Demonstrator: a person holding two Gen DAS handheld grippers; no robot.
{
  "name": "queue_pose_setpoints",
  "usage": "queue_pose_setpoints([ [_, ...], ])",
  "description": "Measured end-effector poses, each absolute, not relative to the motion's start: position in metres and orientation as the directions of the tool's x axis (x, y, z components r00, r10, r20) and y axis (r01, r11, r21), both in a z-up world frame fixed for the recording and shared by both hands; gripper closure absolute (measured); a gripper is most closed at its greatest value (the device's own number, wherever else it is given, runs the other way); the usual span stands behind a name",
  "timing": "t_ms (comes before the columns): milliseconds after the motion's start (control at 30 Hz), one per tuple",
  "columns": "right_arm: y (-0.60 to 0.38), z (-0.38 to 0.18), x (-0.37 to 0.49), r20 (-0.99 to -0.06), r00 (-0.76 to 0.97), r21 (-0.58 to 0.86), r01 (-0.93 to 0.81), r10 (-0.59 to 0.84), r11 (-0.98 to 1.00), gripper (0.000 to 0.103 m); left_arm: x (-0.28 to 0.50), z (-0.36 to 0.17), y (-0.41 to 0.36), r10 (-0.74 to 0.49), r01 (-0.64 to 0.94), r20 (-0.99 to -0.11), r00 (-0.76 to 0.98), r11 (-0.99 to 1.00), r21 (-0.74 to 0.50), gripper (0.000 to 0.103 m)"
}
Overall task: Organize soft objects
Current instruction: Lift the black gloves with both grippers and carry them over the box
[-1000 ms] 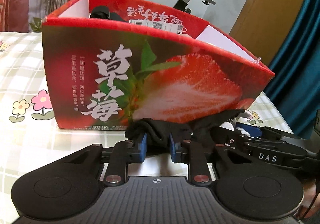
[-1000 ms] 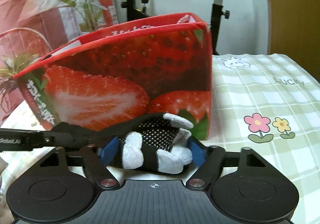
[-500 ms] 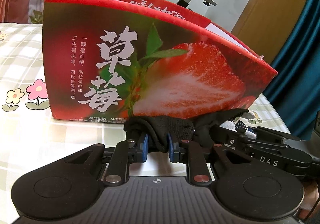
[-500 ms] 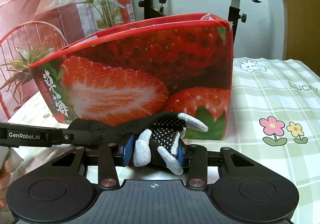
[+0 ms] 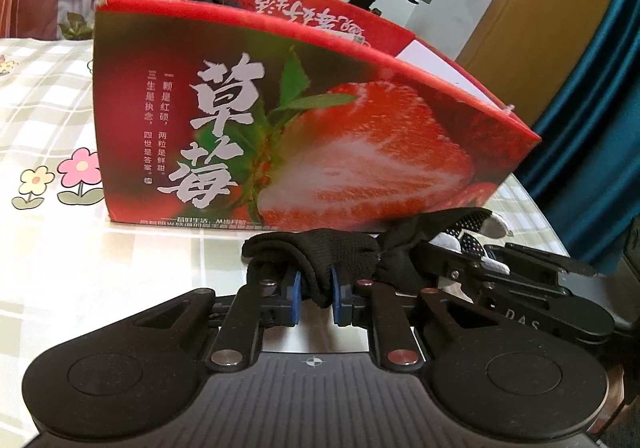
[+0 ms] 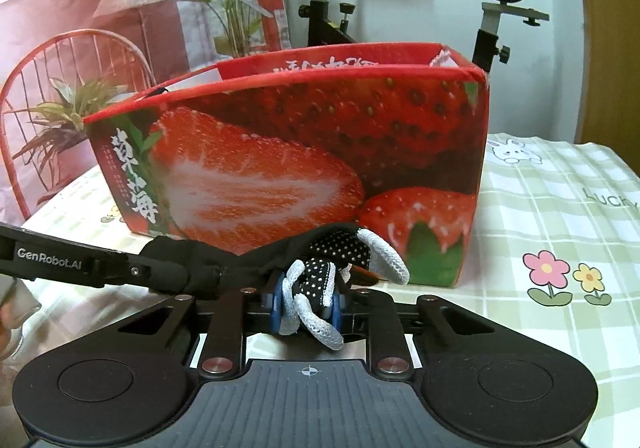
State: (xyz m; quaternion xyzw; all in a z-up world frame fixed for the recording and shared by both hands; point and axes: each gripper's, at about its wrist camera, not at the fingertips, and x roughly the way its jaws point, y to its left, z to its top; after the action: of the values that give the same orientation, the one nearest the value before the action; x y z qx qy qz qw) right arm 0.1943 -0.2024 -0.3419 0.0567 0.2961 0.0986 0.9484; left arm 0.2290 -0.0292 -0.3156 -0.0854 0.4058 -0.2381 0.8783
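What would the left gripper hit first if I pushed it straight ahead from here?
Likely the strawberry box: its printed front wall stands directly ahead of the left gripper, which is shut on the black glove. The exact gap is unclear.

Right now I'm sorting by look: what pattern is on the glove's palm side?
Black with small white dots, and grey-white fingertips on the glove; clearest in the right wrist view.

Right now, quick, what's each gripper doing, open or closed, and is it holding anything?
Left gripper: closed on the cuff end of the black glove.
Right gripper: closed on the glove's dotted, grey-tipped finger end.
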Motion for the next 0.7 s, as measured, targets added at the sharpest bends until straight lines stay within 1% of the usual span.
queue_pose_setpoints([
  [400,-0.204,-0.321,0.162,-0.523,0.821,0.218,-0.132,0.230,0.967,0.085,0.200,-0.292,-0.026,-0.486,0.365,-0.659,0.573,0.872,-0.326,0.087],
  [700,-0.193,-0.302,0.148,-0.494,0.834,0.199,-0.168,0.247,0.966,0.085,0.186,-0.278,-0.015,-0.479,0.349,-0.636,0.605,0.877,-0.330,0.087],
])
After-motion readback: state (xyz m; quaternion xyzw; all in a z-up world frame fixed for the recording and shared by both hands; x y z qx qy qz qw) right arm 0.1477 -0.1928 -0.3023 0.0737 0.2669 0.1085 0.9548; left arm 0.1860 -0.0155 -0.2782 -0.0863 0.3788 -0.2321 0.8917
